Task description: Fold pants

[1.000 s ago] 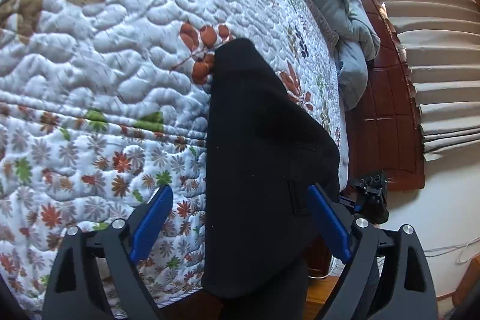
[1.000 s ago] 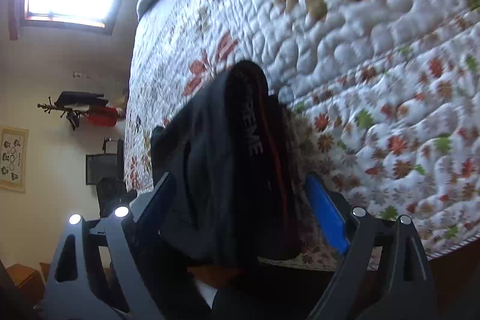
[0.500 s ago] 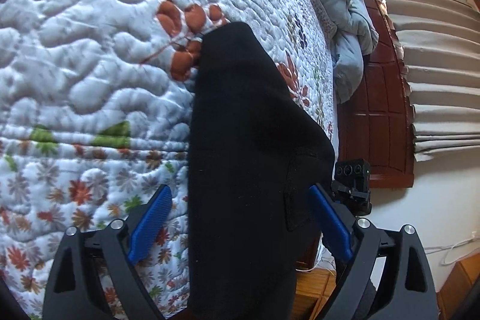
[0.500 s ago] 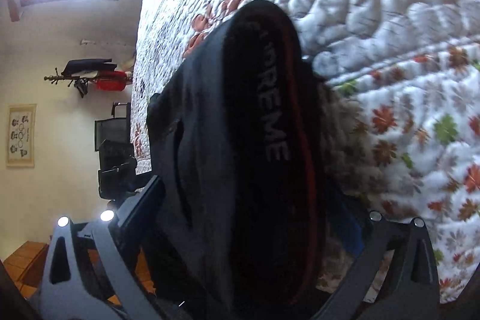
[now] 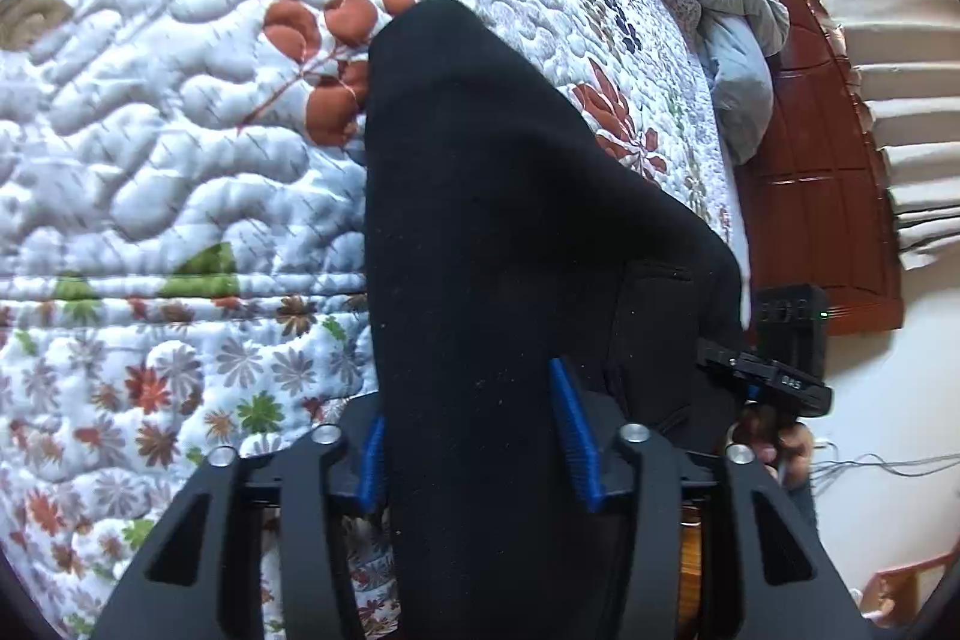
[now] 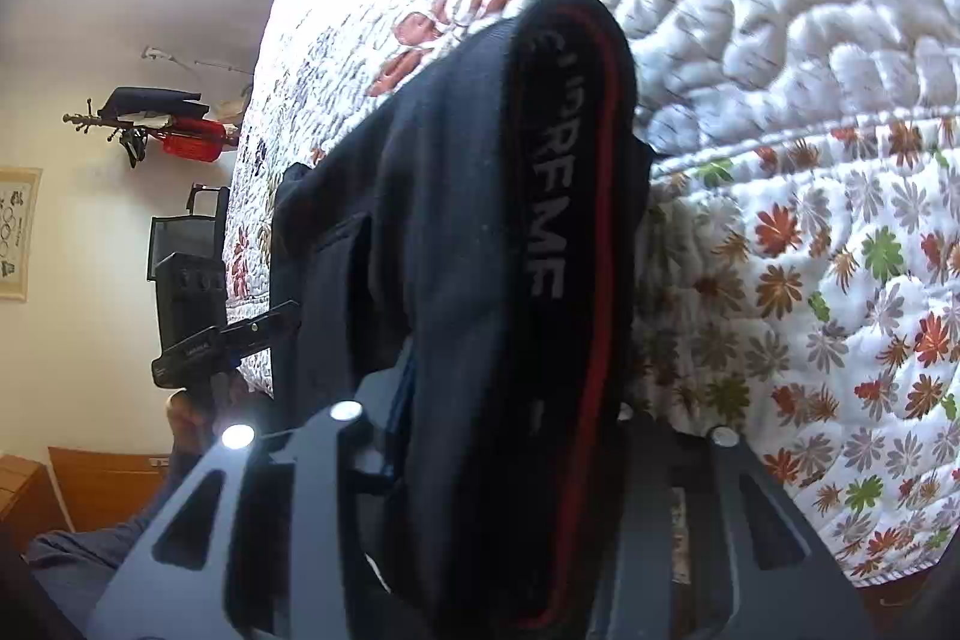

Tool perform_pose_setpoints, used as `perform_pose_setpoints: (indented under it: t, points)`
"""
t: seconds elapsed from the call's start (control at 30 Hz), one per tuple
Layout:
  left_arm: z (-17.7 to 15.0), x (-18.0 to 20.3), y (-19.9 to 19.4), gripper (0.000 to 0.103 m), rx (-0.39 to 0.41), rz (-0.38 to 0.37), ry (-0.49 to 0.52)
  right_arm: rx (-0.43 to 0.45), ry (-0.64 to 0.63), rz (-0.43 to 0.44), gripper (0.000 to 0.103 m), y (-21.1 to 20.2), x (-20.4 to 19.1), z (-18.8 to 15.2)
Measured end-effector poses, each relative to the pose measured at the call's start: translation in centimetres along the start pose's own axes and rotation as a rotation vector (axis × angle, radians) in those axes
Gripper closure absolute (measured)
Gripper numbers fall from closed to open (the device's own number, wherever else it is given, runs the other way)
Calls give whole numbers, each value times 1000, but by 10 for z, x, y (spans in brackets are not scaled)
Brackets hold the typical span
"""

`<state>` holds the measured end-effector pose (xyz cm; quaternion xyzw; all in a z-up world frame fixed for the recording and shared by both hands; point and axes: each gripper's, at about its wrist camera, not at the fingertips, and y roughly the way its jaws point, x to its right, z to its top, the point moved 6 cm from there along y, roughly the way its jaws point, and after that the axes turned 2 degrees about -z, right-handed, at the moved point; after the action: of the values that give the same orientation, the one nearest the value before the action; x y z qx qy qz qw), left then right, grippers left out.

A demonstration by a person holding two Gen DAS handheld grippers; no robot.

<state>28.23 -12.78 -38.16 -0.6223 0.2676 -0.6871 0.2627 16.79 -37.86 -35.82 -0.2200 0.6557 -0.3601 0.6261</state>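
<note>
Black pants (image 5: 498, 232) lie over the edge of a quilted floral bed and hang down between the fingers of both grippers. My left gripper (image 5: 474, 442) has its blue pads closed in on a fold of the black fabric. In the right wrist view the pants (image 6: 480, 250) show a waistband with a red stripe and grey lettering. My right gripper (image 6: 510, 424) is closed on that waistband end; its pads are mostly hidden by the cloth. The other gripper shows at the side of each view, at the right of the left view (image 5: 774, 376) and at the left of the right view (image 6: 204, 334).
The floral quilt (image 5: 180, 130) covers the bed. A grey duvet (image 5: 732, 10) is bunched at the head, against a dark wooden headboard (image 5: 822, 184). A coat rack (image 6: 156, 124) and a framed picture hang on the wall left of the bed. Wooden floor lies below.
Both grippers went from open around the pants to closed on the fabric. The views pushed closer to the pants at the bed edge.
</note>
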Motion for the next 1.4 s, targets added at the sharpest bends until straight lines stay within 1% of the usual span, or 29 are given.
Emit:
perform_pose_setpoints:
  t: [0.1, 0.2, 0.23, 0.43, 0.57, 0.73, 0.8, 0.9, 1.03, 1.2, 1.27, 1.4]
  points:
    - [0, 11, -8, 69, 32, 24, 29, 25, -18, -22, 73, -3, -10, -2]
    - [1, 21, -14, 71, 51, 38, 47, 45, -16, -28, 74, -7, -14, -5]
    - [0, 23, -16, 71, 55, 41, 52, 51, -14, -29, 74, -4, -22, -6]
    - [2, 39, -33, 72, 73, 44, 106, 86, -22, -30, 75, -19, -34, -12]
    - [6, 47, -54, 72, 97, 62, 155, 112, -42, -23, 75, -24, -57, -12]
    - [13, 52, -87, 72, 145, 89, 193, 125, -93, -15, 75, -21, -89, 4]
    - [17, 52, -101, 72, 169, 111, 207, 122, -121, -12, 75, -17, -104, 13]
    - [23, 47, -121, 72, 199, 138, 214, 112, -153, -8, 75, -9, -122, 28]
    - [32, 35, -143, 72, 228, 168, 210, 92, -198, 0, 75, 12, -147, 49]
    - [52, 4, -172, 72, 255, 207, 188, 65, -246, 13, 75, 43, -179, 75]
    - [64, -12, -182, 72, 262, 221, 170, 53, -265, 19, 75, 60, -194, 89]
    - [86, -41, -200, 72, 279, 271, 153, 25, -301, 25, 75, 97, -225, 120]
